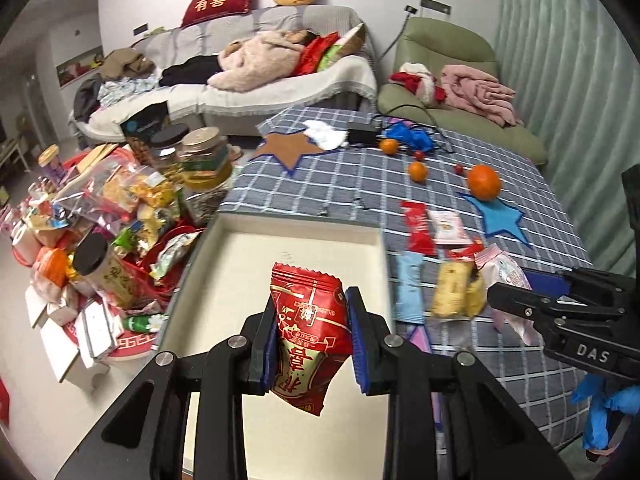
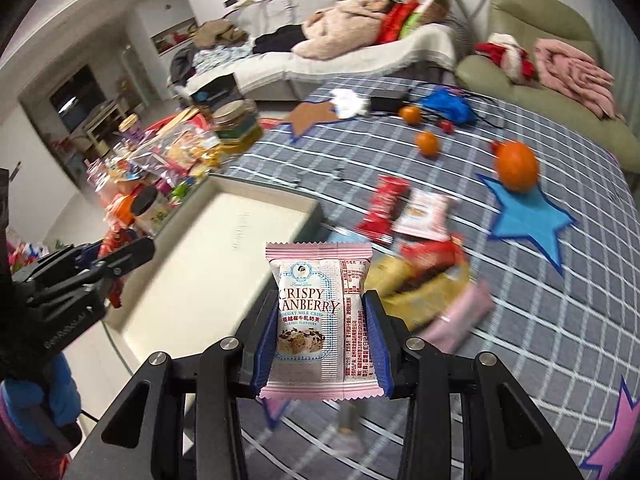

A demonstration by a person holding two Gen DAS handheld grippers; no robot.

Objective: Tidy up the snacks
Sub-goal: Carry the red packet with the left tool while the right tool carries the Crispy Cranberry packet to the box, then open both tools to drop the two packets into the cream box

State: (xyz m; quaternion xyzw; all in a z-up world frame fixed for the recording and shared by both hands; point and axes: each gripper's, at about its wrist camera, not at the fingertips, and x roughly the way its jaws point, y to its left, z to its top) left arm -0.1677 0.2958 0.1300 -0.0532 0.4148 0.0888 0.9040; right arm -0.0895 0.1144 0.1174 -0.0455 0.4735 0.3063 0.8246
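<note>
Your left gripper [image 1: 310, 334] is clenched on a red snack packet [image 1: 308, 332], its blue pads pressing the wrapper's 2 sides so the packet hangs upright above the shallow cream tray [image 1: 256, 240]; that placement reads as a drop about to happen, since the tray is the obvious collecting bin and is bare inside for now. Your right gripper [image 2: 320, 338] likewise grasps a pink cranberry nougat packet [image 2: 320, 316], pinched across its width with the printed face toward the camera; it hangs just right of the tray's edge (over the checked blanket [image 2: 520, 320], not yet over the tray), which suggests it is queued behind the red one.

Just right of the tray lies the remaining loose pile: a red bar [image 1: 416, 226], a pale pink sachet [image 1: 446, 226], a light blue bar [image 1: 409, 286] and a yellowish biscuit pack [image 1: 450, 294], all touching or overlapping, probably dumped there for sorting. Further right of the tray, 3 oranges [image 1: 484, 182] sit well apart on the blanket; they are fruit, so likely not yours to move. Left of the tray, jars [image 1: 204, 156] and bagged snacks are heaped on the floor. Beyond the tray, a person lies on the sofa [image 1: 344, 76]; keep your swings low and short.
</note>
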